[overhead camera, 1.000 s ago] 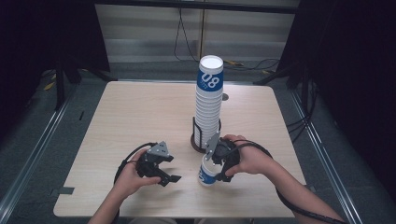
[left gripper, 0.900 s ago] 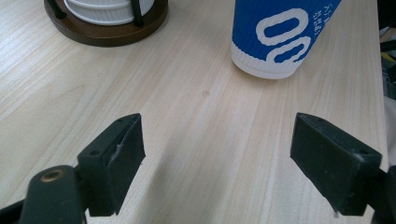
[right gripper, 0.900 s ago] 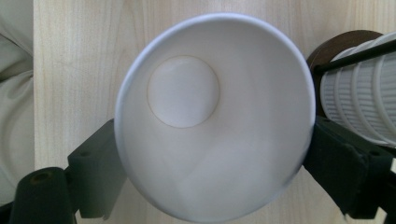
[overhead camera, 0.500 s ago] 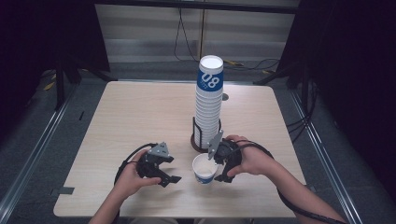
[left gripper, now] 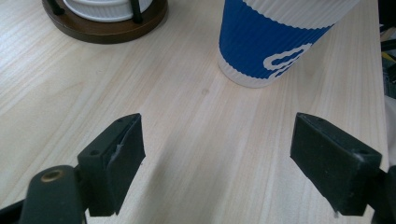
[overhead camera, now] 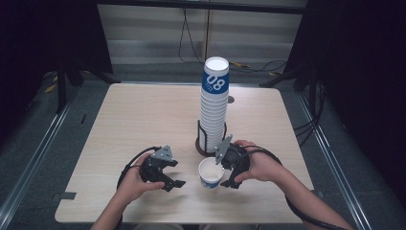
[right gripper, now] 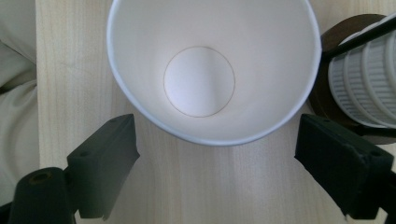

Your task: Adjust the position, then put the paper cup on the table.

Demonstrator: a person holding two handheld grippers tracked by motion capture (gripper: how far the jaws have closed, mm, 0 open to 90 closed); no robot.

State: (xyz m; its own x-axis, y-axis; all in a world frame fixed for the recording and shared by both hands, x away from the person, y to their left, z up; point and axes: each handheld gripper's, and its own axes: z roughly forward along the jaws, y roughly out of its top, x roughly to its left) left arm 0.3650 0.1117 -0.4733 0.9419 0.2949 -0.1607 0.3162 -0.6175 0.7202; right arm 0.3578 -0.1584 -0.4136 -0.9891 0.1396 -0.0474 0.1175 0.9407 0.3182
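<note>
A single paper cup (overhead camera: 210, 172), white inside with a blue band (left gripper: 266, 42), stands upright on the wooden table (overhead camera: 139, 120) near its front edge. My right gripper (overhead camera: 224, 173) sits just right of it, open; in the right gripper view I look down into the cup (right gripper: 201, 79), which lies just beyond the tips of my right gripper (right gripper: 215, 158), and the pads do not touch it. My left gripper (overhead camera: 174, 173) rests to the cup's left, also open, and in the left gripper view my left gripper (left gripper: 217, 163) has only bare table between its jaws.
A tall stack of ribbed white cups (overhead camera: 214, 110), the top one marked 08, stands in a wire holder on a round dark base (overhead camera: 203, 147) right behind the single cup. The base (left gripper: 105, 28) lies ahead of the left gripper. Dark floor and cables surround the table.
A second ago the cup sat under the right gripper with its blue side showing; now it stands upright with its mouth open to view. The left gripper has stayed put.
</note>
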